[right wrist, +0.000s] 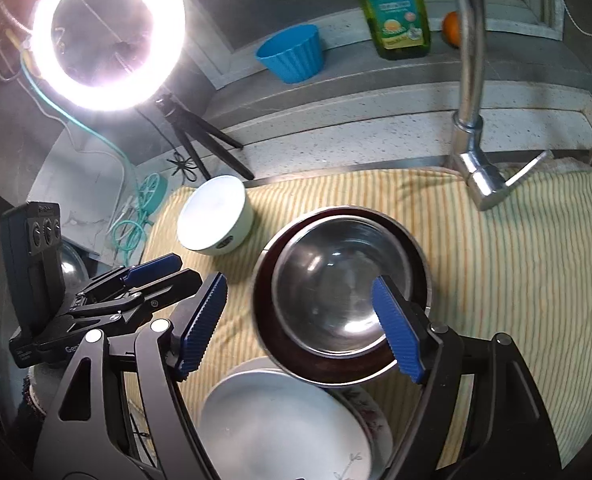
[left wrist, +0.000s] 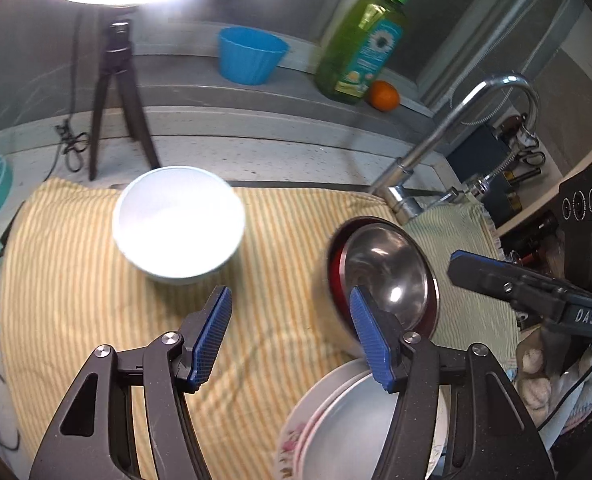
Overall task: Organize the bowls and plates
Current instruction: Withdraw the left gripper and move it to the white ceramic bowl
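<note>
Both tools angled downward, left tool (left wrist: 290,336) and right tool (right wrist: 301,322) agape, empty, over steel bowl (right wrist: 335,288)

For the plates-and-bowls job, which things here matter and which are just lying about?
Part of the job:
- white bowl
- steel bowl nested in a dark red bowl
- white plate on a floral plate

Just lying about:
- blue cup
- soap bottle
- orange
- tap
- ring light
- striped cloth
</note>
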Tool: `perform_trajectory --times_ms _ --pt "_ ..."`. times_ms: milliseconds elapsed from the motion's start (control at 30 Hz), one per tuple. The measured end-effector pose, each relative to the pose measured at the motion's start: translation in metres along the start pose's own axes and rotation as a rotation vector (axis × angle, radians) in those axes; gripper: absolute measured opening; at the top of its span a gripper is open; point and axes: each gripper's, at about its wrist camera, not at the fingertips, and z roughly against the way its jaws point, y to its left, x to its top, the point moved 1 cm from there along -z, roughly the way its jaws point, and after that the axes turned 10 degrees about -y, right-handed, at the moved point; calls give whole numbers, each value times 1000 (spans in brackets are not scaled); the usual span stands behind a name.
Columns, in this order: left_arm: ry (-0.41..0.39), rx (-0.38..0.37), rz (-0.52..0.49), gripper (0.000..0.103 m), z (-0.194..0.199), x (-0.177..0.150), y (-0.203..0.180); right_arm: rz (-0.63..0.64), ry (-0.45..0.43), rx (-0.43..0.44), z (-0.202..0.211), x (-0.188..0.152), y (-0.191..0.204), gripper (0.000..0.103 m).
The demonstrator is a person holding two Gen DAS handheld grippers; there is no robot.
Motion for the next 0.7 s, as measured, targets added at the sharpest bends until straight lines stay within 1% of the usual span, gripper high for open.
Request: perform_trajectory --times_ms 167,333,533,633,700 --pt "-23 42 54 61 16 1 35 -6 7 44 -8 8 24 78" --pt "-32 80 73 61 24 1 63 8 15 50 -24 11 44 78" --pt "-36 75 127 58 24 5 93 16 40 45 -51 13 59 78" --pt "-32 65 148 52 19 9 101 26 53 35 -65 14 64 78" --pt "-27 59 159 45 13 13 105 29 65 33 -74 16 65 78"
